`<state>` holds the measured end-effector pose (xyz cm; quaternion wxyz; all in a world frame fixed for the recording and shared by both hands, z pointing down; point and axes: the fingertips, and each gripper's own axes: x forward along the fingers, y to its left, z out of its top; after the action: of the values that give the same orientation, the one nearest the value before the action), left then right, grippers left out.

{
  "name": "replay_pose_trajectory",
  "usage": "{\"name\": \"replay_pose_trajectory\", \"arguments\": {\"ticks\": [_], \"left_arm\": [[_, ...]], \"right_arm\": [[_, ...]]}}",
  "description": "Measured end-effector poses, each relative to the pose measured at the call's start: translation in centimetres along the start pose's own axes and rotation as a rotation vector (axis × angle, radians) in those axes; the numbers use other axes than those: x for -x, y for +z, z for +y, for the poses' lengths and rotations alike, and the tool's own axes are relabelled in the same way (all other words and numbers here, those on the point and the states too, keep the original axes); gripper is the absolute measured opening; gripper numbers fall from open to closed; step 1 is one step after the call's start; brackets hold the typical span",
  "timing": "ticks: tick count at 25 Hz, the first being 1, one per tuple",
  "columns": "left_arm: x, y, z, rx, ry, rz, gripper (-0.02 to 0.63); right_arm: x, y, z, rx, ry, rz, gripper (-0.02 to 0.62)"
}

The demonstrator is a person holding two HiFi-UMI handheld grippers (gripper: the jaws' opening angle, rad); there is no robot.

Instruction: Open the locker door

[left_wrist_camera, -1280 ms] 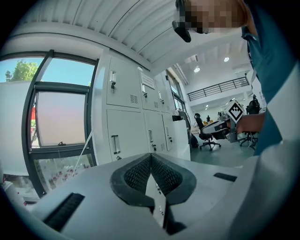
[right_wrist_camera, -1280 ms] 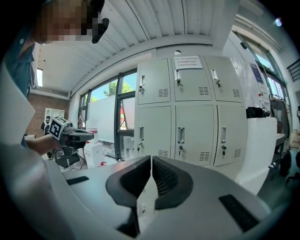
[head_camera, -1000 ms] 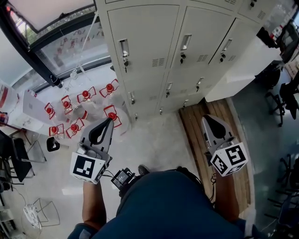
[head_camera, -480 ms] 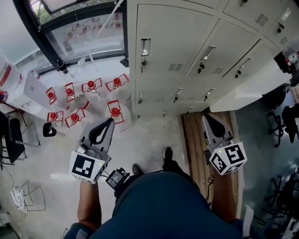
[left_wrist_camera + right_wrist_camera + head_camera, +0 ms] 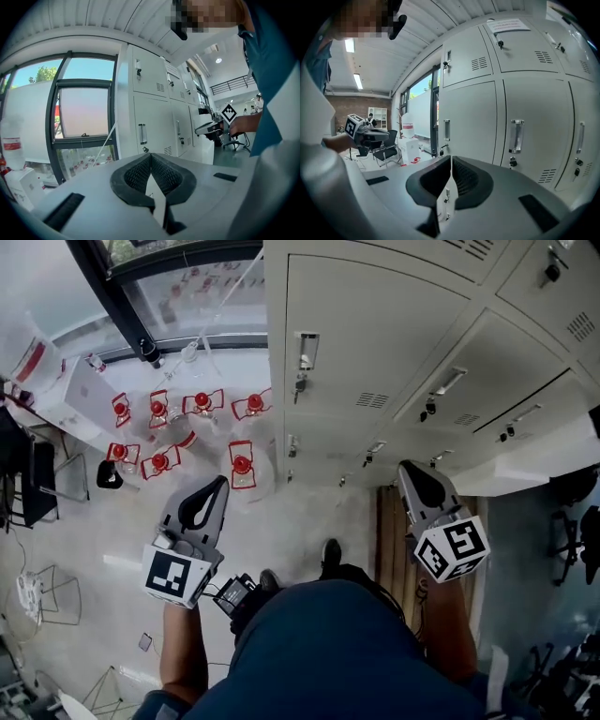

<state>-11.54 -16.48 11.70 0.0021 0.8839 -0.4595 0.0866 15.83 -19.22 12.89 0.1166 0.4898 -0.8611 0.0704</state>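
Note:
A bank of light grey lockers [image 5: 394, 324] fills the upper right of the head view, all doors closed. Each door has a metal pull handle [image 5: 306, 350] with a key lock under it. The same handles show in the right gripper view, one handle [image 5: 515, 136] just right of the jaws. My left gripper [image 5: 217, 486] is shut and empty, held low to the left, well short of the lockers. My right gripper [image 5: 405, 470] is also shut and empty, its tip pointing at the lower locker row. Neither gripper touches a door.
Several clear water jugs with red caps [image 5: 200, 405] stand on the floor left of the lockers, below a black-framed window [image 5: 122, 306]. A wooden pallet [image 5: 394, 521] lies at the lockers' foot. Chairs [image 5: 37, 479] stand at the far left. The person's shoes [image 5: 330, 552] show on the floor.
The person has stepped closer to the lockers, which now fill more of the head view. Both grippers keep their pose, shut and empty.

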Motion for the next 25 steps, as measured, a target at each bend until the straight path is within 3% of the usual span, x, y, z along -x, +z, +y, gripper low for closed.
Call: {"name": "replay_pose_trajectory", "arguments": {"ticks": [12,25], "left_arm": [[-3.2,-4.0,3.0,0.032,0.087,0.079,0.017],[-4.5,-12.7,6.6,0.062,0.139,0.177,0.017]], "right_arm": [[-8.6,-2.6,-1.2,-0.011,0.128,0.060,0.038],[-16.0,-9.4,-1.7,-0.016,0.169,0.125,0.038]]}}
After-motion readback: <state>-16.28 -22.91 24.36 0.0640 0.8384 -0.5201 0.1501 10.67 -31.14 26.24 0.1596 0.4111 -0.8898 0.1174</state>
